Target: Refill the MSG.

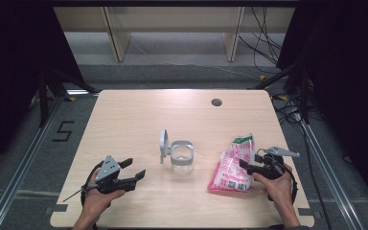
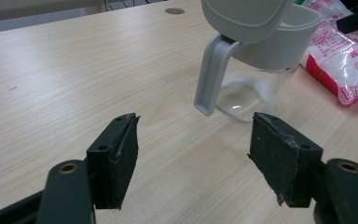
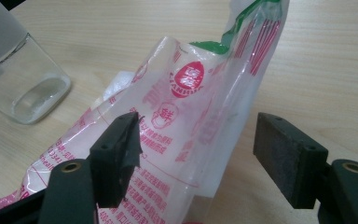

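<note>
The pink-printed plastic bag [image 3: 191,121] stands between the right gripper [image 3: 196,154]'s wide jaws, seemingly brushing one pad; it is translucent and crumpled, with a green top

Left gripper [image 1: 133,173]: held low in the person's left hand [image 1: 96,194], jaws wide apart, nothing between the pads [image 2: 116,158], jaw tips pointing forward and to the right in the high view. Right gripper [image 1: 245,164]: gripped by the right hand [image 1: 277,184], jaws spread, tips aimed left in the high view, grey plate on top, cable looping behind the wrist. Both forearms come in from the bottom edge.
</note>
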`<state>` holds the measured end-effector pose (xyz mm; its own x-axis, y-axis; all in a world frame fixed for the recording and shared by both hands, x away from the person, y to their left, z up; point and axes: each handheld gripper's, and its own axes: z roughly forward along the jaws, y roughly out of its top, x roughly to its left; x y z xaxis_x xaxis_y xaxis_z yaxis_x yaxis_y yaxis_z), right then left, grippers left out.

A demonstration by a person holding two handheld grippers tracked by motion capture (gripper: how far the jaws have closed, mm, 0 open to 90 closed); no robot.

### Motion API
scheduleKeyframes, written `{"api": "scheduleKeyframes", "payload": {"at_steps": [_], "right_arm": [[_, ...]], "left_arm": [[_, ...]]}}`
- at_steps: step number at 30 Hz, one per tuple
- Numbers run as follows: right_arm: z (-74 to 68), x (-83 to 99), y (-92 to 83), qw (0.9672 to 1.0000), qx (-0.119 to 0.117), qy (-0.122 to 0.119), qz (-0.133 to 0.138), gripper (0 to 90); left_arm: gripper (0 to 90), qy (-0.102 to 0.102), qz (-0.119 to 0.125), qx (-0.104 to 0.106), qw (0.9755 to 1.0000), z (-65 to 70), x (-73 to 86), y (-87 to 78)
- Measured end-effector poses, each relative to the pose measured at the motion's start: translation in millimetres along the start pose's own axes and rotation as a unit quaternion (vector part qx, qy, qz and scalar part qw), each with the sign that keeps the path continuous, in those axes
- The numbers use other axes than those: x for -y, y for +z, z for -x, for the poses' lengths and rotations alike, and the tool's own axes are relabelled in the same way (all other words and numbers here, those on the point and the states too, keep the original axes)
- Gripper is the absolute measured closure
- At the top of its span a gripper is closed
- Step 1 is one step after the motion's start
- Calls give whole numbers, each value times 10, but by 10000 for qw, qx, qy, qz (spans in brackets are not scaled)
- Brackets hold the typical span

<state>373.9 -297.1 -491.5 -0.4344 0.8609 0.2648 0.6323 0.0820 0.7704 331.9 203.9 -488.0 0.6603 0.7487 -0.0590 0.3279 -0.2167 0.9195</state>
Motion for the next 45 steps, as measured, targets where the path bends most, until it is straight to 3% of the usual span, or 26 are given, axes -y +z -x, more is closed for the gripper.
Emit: {"api": "scheduleKeyframes", "payload": {"at_steps": [1,3,4,5,7,8,9,10,13,14,16,17,18,20,21,25,29,30,32,34,35,36,37,41,42,45], "right_arm": [[36,-3,31,9997,-29,-209,102,343],[35,-6,31,9997,63,-223,55,346],[-1,-4,40,10000,43,-24,33,347],[24,-21,54,9997,111,-238,-2,352],[14,-23,66,9998,89,-192,2,352],[15,-34,75,9995,117,-278,-27,354],[15,-34,75,9995,117,-278,-27,360],[-29,-34,64,9998,119,-50,-116,365],[-30,-42,95,9998,99,-145,-47,390],[-2,-50,103,9995,86,-308,-35,400],[-35,-50,115,9999,78,-128,-79,418],[-11,-56,124,9996,106,-233,-98,427],[13,-63,144,9994,70,-305,-119,438],[15,-61,159,9996,20,-257,-103,441],[34,-69,168,9994,42,-321,-119,453],[-4,-70,174,9998,8,-105,-161,468],[7,-70,172,9997,10,-142,-209,485],[43,-74,178,9993,19,-325,-159,491],[40,-72,176,9995,-91,-226,-189,506],[47,-69,187,9997,-128,-186,-136,522],[16,-65,188,9996,-195,71,-183,528],[45,-69,199,9996,-197,-81,-163,554],[51,-70,193,9995,-247,-88,-157,581],[52,-69,199,9997,-179,-122,-152,638],[43,-72,204,9997,-197,-40,-145,658],[43,-74,204,9997,-186,-56,-142,708]], "left_arm": [[318,32,-8,-1,10000,1,1,-5],[318,85,-12,-10,10000,1,1,-9],[318,90,-13,-18,10000,7,3,-13],[318,31,-4,-33,10000,22,2,-19],[318,64,11,-30,10000,20,0,-21],[317,48,26,-5,10000,25,4,-19],[317,138,15,-8,9999,19,3,-23],[317,136,24,15,9999,22,7,-21],[317,52,2,5,10000,55,17,-25],[317,165,14,36,9999,45,12,-24],[317,154,52,34,9999,42,12,-22],[317,166,15,40,9999,34,10,-28],[317,42,7,-8,10000,40,18,-30],[317,42,4,-7,10000,39,20,-29],[317,161,-6,-3,9999,27,16,-28],[317,53,10,-6,10000,50,29,-11],[316,65,-27,-28,10000,45,26,-22],[316,41,-21,-18,10000,44,28,-21],[316,147,-19,-5,9999,32,22,-25],[317,73,-43,-27,10000,41,22,-28],[317,42,-6,-28,10000,39,26,-20],[316,46,-18,-31,10000,40,27,-23],[316,142,-19,-6,9999,31,24,-25],[316,138,-16,-10,9999,30,19,-22],[316,57,-53,-53,10000,44,22,-29],[316,157,-27,-7,9999,33,17,-26]]}}
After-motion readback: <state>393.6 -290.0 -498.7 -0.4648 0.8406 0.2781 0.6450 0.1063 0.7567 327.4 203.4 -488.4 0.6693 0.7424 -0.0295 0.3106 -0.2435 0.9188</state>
